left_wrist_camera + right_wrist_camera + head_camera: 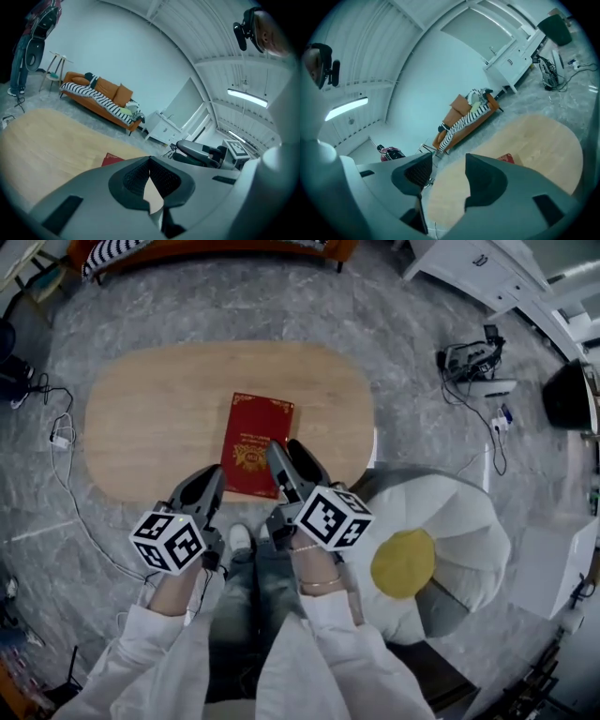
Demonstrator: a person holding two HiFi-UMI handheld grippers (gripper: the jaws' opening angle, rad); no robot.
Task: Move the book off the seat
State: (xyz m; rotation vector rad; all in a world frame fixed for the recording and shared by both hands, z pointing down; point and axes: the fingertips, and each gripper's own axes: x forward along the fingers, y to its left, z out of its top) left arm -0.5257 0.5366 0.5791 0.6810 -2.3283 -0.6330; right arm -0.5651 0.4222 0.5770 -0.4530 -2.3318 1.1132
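Observation:
The red book (255, 454) with gold print lies flat on the oval wooden table (150, 418), near its front edge. The book's corner also shows in the left gripper view (112, 159) and in the right gripper view (505, 158). My right gripper (287, 448) hovers over the book's near right part, and its jaws (447, 171) stand open with nothing between them. Just left of the book's near corner is my left gripper (214, 476), its pads (150, 161) touching and empty. The white flower-shaped seat (459, 521) with a yellow centre stands at the right, apart from the book.
An orange sofa (101, 96) with a striped throw stands beyond the table. White cabinets (469, 263) and a power strip with cables (473, 362) sit at the back right. A cable (61, 437) trails on the floor at the left. The person's legs and a shoe (241, 538) are below the grippers.

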